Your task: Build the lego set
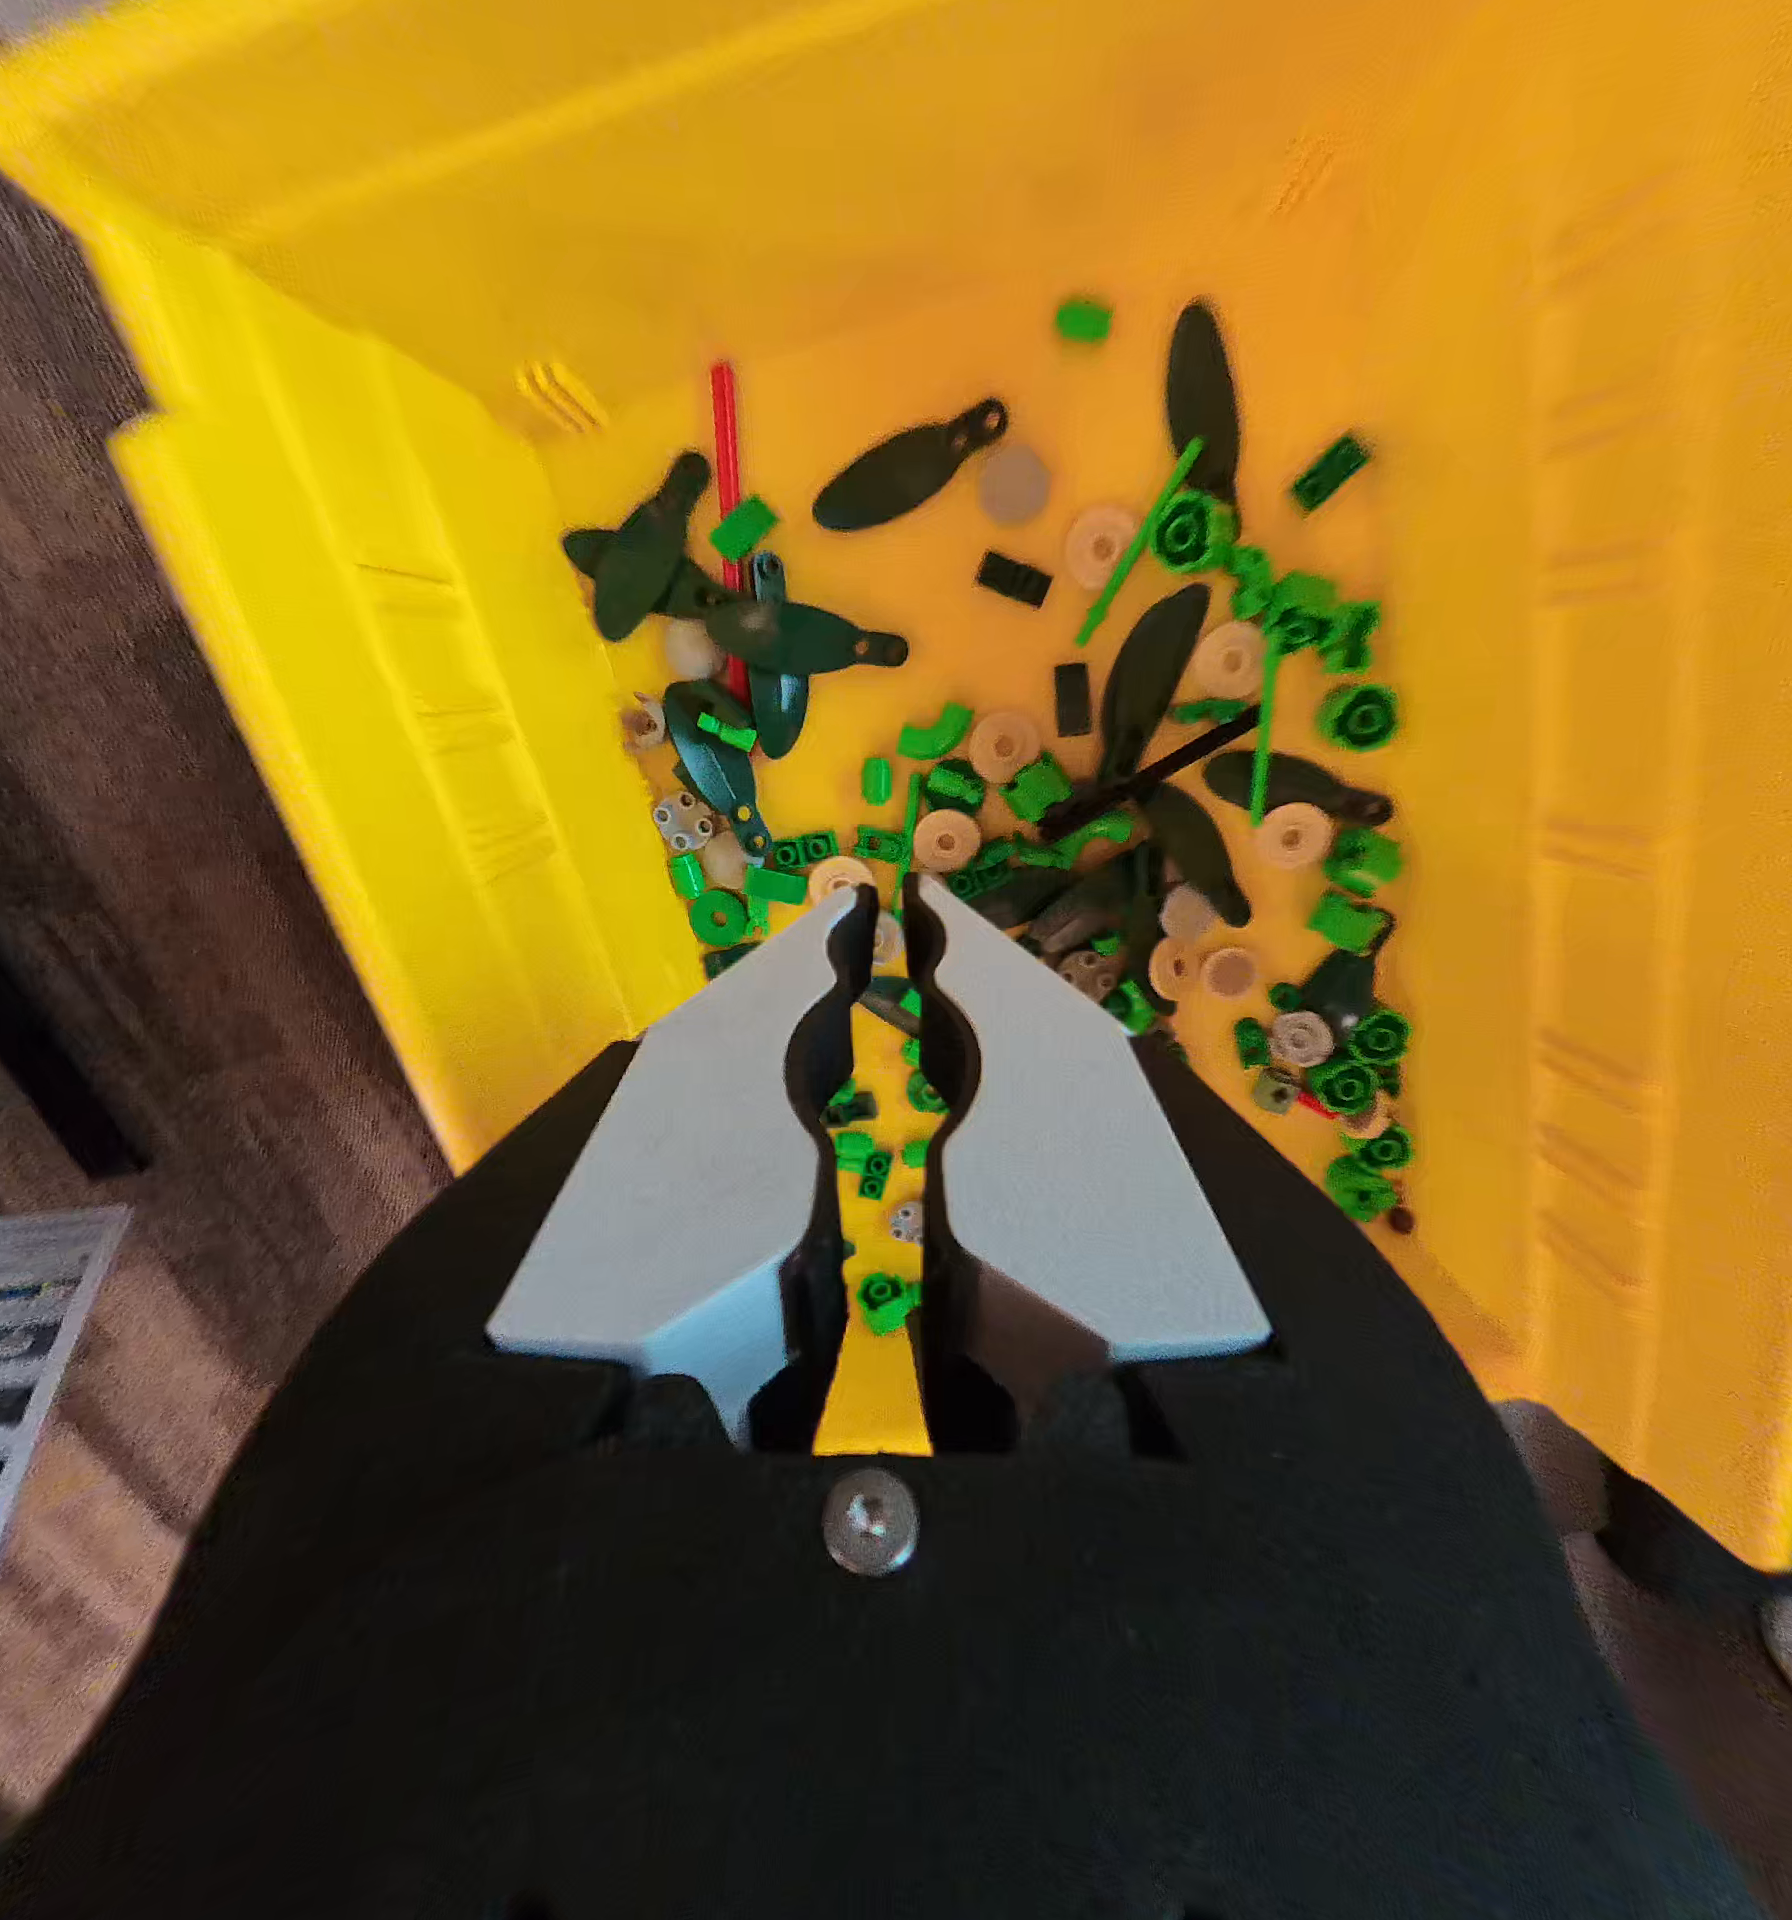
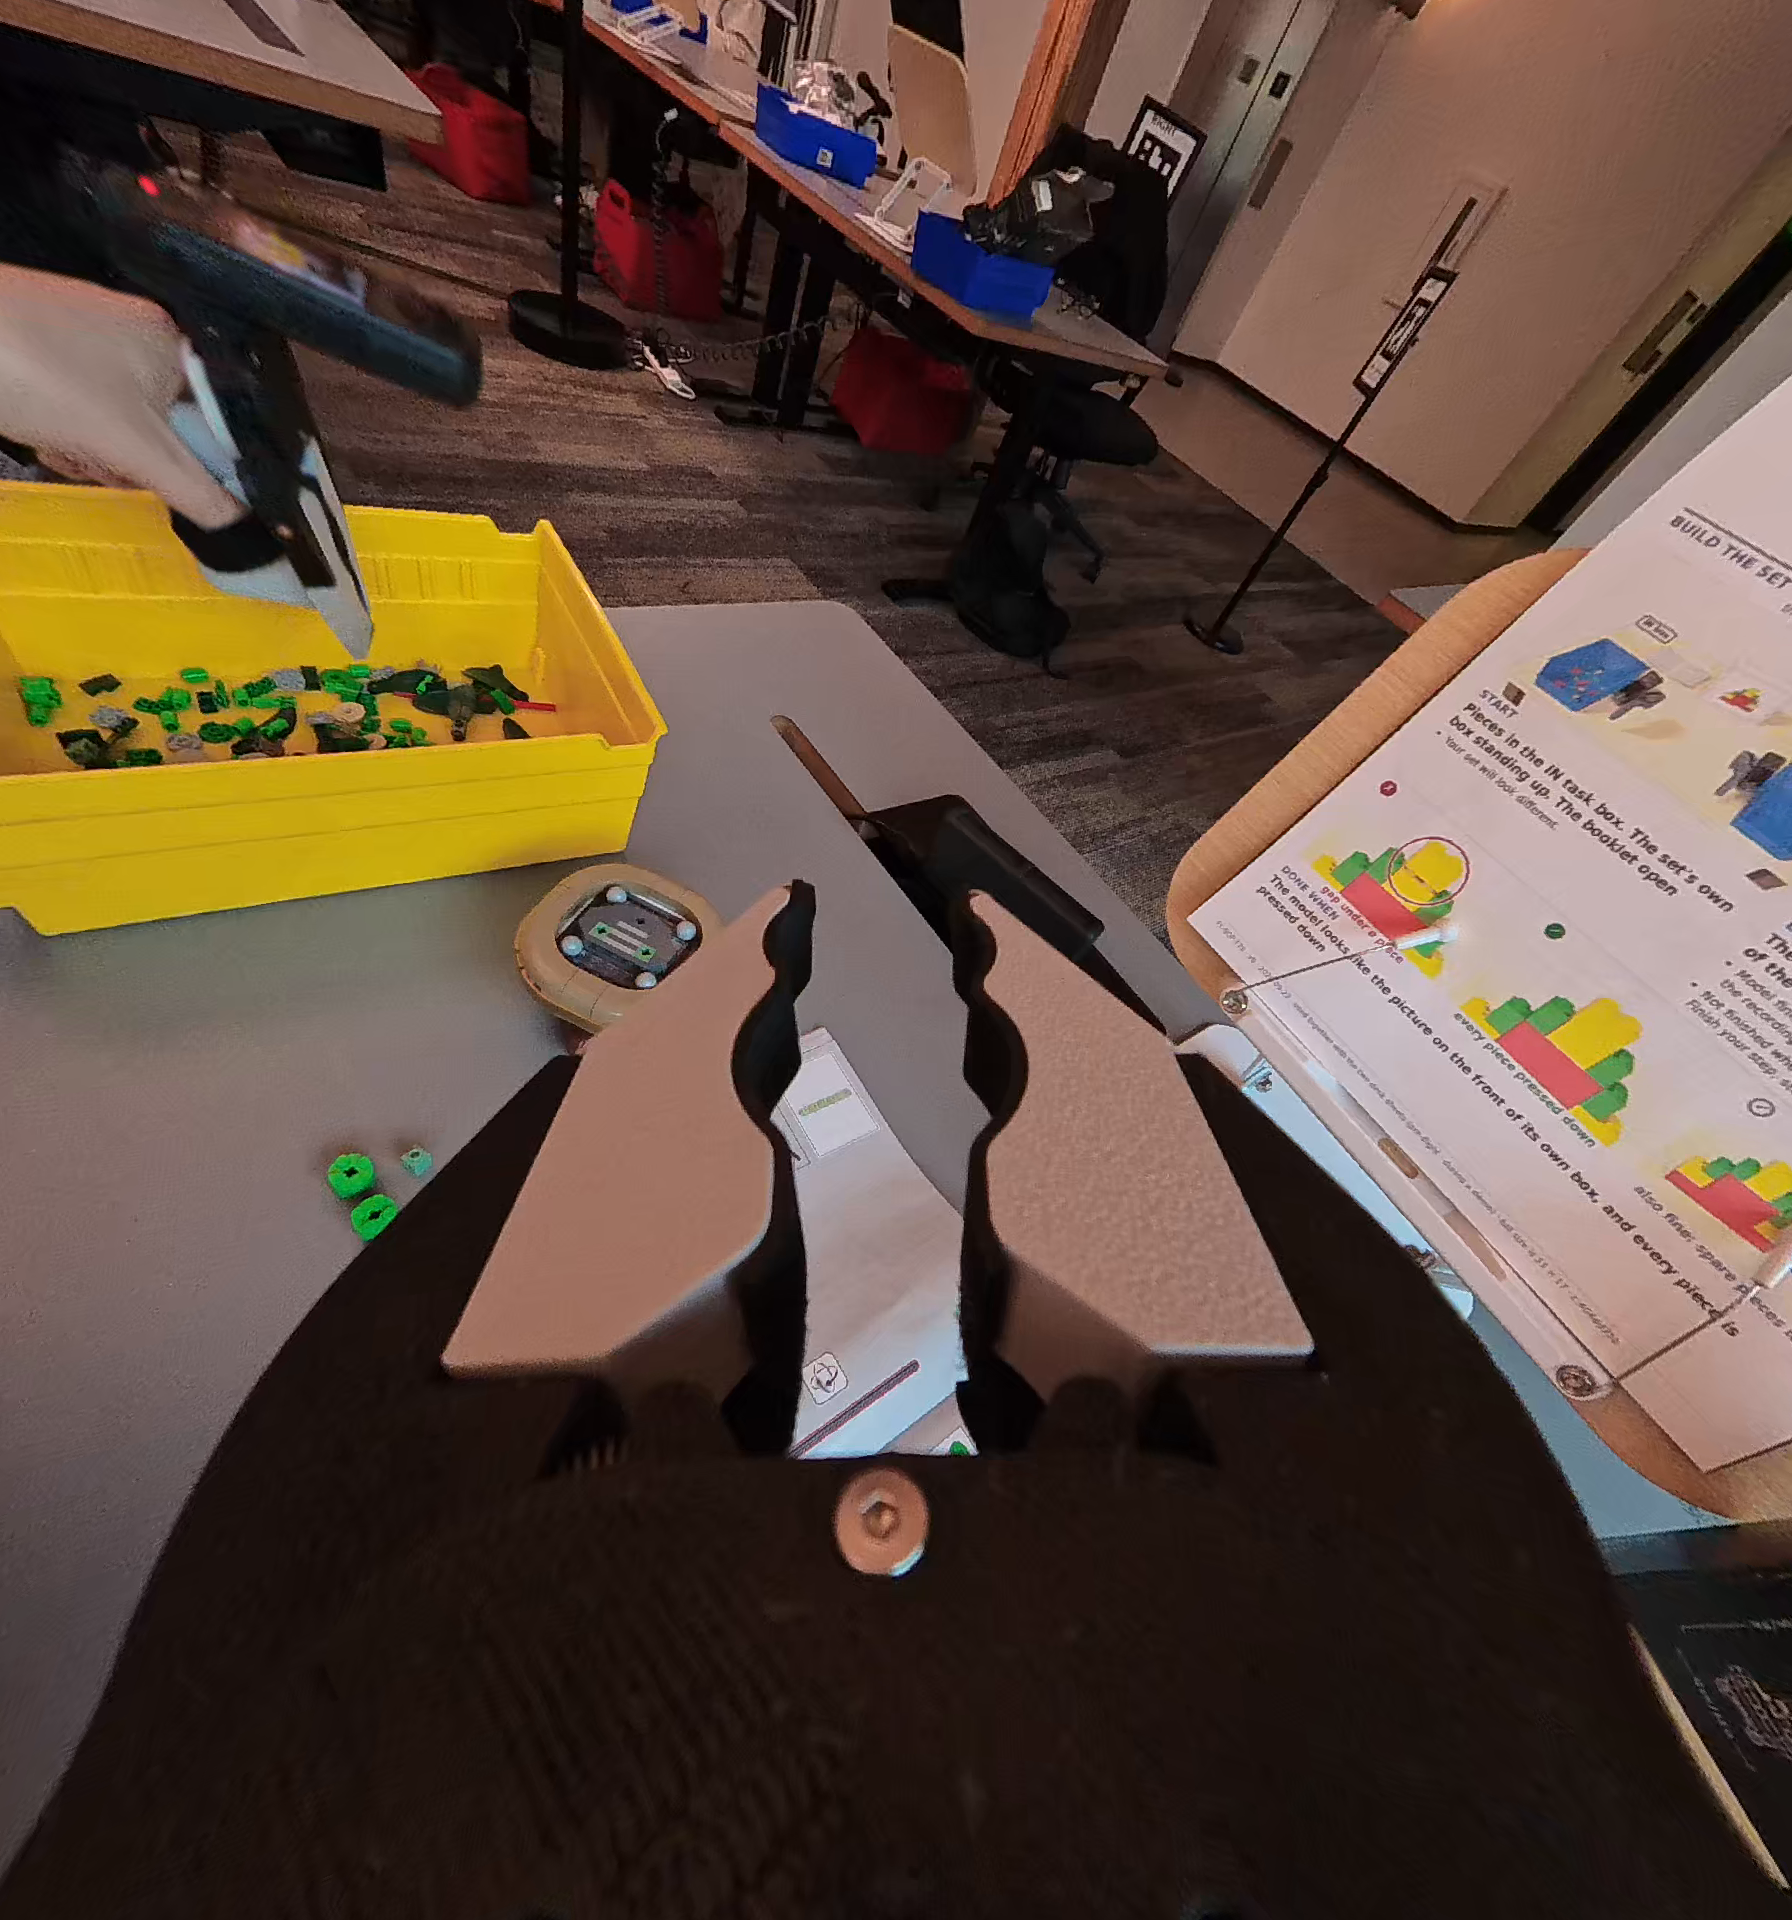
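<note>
Inside the yellow bin, the left gripper hangs over loose Lego pieces, its jaws nearly closed and grasping nothing. Meanwhile the right gripper hovers released above the grey table, where two bright green round pieces, one small grey-green stud and one tan round base lie.

Yellow bin: moulded plastic, smooth, slight sheen. Loose bricks: glossy plastic. Left gripper and right gripper: matt black bodies with fine layered ridging, pale grainy finger plates, bright metal screw. Table: smooth matt grey. Instruction sheet: white paper on light wood board.
</note>
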Motion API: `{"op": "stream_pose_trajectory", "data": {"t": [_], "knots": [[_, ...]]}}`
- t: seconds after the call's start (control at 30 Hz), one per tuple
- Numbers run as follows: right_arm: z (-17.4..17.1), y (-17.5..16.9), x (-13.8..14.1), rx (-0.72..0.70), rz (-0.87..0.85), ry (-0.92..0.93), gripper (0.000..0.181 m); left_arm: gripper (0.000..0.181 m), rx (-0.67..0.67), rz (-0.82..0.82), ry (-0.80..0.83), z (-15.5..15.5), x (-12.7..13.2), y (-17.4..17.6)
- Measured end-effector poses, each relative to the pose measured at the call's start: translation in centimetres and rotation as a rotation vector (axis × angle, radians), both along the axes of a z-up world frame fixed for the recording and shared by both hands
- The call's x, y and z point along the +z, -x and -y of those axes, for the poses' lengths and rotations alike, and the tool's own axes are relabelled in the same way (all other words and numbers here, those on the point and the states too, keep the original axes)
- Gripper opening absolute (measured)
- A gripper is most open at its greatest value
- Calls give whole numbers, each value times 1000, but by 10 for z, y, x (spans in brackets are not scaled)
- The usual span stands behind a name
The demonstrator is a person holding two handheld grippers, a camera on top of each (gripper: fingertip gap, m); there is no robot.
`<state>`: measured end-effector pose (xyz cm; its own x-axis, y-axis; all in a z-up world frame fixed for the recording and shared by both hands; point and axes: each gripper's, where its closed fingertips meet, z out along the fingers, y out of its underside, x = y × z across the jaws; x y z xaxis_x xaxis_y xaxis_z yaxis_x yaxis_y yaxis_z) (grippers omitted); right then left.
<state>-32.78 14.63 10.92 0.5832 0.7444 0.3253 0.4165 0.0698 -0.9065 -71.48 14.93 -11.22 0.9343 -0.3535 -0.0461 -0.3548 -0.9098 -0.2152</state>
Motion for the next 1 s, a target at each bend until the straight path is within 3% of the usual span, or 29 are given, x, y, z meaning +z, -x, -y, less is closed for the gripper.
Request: {"op": "stream_pose_trajectory", "data": {"t": [0.03,0.33,1.0], "knots": [[1,-1,1,0,0,-4,25,3,-1,0,36,1,-9,1],[5,-7,6,9,-13,-1,24,17,-23,54,93,-10,-38,4],[4,-20,9,3,-29,3,23,1,-60,4,157,-11,-57,0]]}}
